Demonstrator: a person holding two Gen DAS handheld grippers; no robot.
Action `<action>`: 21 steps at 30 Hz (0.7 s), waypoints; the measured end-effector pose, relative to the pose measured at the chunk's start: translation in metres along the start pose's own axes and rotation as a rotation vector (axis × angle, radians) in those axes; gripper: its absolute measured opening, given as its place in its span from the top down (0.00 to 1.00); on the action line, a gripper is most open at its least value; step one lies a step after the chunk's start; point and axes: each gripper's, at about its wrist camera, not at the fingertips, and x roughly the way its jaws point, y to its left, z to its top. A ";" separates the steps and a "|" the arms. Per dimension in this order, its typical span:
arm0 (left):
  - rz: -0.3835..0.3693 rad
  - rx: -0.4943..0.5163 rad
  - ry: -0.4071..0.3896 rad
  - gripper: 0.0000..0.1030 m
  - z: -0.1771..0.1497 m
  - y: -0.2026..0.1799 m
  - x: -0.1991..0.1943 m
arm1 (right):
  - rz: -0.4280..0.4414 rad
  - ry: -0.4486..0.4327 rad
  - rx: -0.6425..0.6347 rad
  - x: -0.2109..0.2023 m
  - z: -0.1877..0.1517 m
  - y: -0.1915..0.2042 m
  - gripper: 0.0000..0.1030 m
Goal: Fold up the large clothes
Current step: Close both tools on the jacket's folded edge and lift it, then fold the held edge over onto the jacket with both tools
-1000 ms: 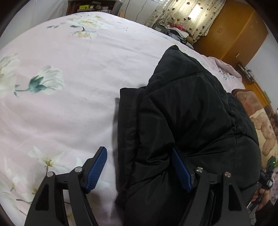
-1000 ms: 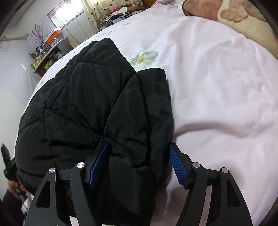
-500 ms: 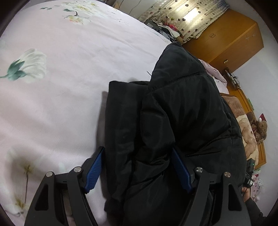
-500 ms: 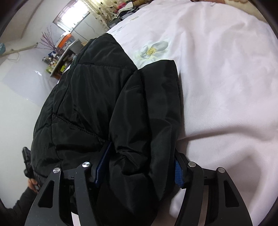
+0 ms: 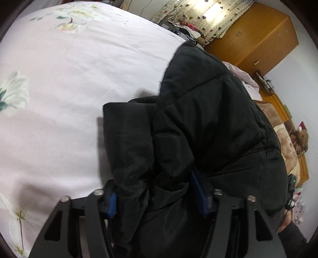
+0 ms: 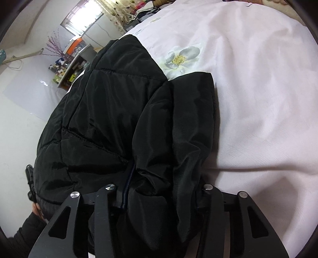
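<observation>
A black quilted puffer jacket (image 5: pixel 208 127) lies folded on a pale pink floral bedsheet (image 5: pixel 59 79). My left gripper (image 5: pixel 157 196) is shut on the jacket's thick near edge, fabric bulging between the blue pads. In the right wrist view the same jacket (image 6: pixel 119 111) fills the left and middle, lying on the sheet (image 6: pixel 258 79). My right gripper (image 6: pixel 161 194) is shut on the jacket's other near corner; its pads are mostly hidden by fabric.
A wooden wardrobe (image 5: pixel 254 39) and curtained window (image 5: pixel 208 17) stand beyond the bed. A brown blanket with teddy bears (image 5: pixel 292 142) lies to the right. Shelves with bottles (image 6: pixel 67 67) stand by the white wall (image 6: pixel 17 119).
Both grippers slid onto the jacket's near edge and closed on it. The fabric now bunches between the fingers and the edge has lifted slightly.
</observation>
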 end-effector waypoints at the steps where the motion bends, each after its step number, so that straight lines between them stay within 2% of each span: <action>1: 0.021 0.014 -0.003 0.53 0.001 -0.005 -0.003 | -0.015 -0.003 -0.006 -0.001 0.000 0.003 0.63; 4: 0.106 0.067 -0.015 0.68 0.005 -0.029 -0.014 | -0.073 -0.012 -0.039 -0.011 -0.001 0.016 0.71; 7: 0.159 0.118 -0.050 0.75 0.005 -0.050 -0.037 | -0.113 -0.039 -0.069 -0.028 0.000 0.032 0.77; 13: 0.147 0.162 -0.134 0.77 -0.008 -0.076 -0.096 | -0.099 -0.114 -0.106 -0.084 -0.014 0.058 0.80; 21: 0.109 0.154 -0.198 0.78 -0.042 -0.072 -0.161 | -0.048 -0.166 -0.136 -0.145 -0.064 0.078 0.81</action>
